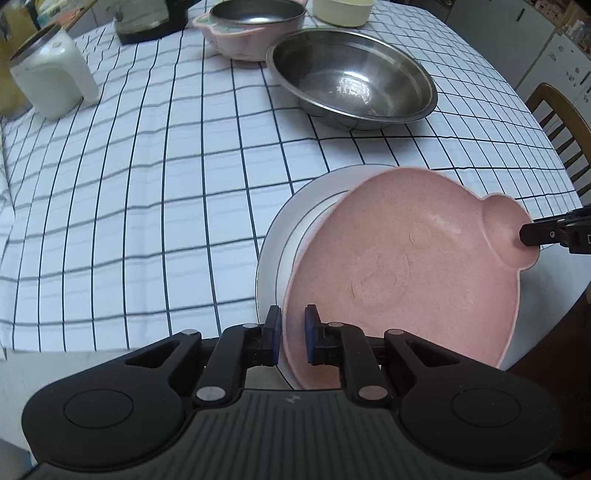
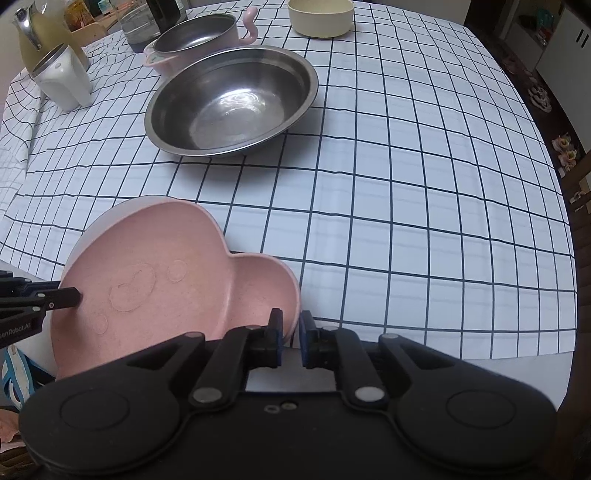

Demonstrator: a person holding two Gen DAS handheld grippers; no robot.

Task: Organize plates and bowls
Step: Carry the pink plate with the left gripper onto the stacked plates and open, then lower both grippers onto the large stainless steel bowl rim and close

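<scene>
A pink speckled plate with round ears point(image 1: 402, 266) is held tilted over a white plate point(image 1: 295, 229) at the table's near edge. My left gripper point(image 1: 293, 332) is shut on the pink plate's near rim. My right gripper point(image 2: 291, 332) is shut on one ear point(image 2: 266, 288) of the same plate point(image 2: 155, 280). Each gripper's tip shows in the other view, the right point(image 1: 532, 234) and the left point(image 2: 70, 297). The white plate point(image 2: 110, 212) shows only as a sliver behind the pink one in the right wrist view.
A large steel bowl point(image 1: 351, 77) point(image 2: 232, 103) sits mid-table on the checked cloth point(image 1: 147, 184). Behind it are a pink-handled steel pot point(image 2: 199, 37), a cream bowl point(image 2: 319, 16), a white jug point(image 1: 51, 77) and a dark jar. A wooden chair point(image 1: 561, 125) stands at the right.
</scene>
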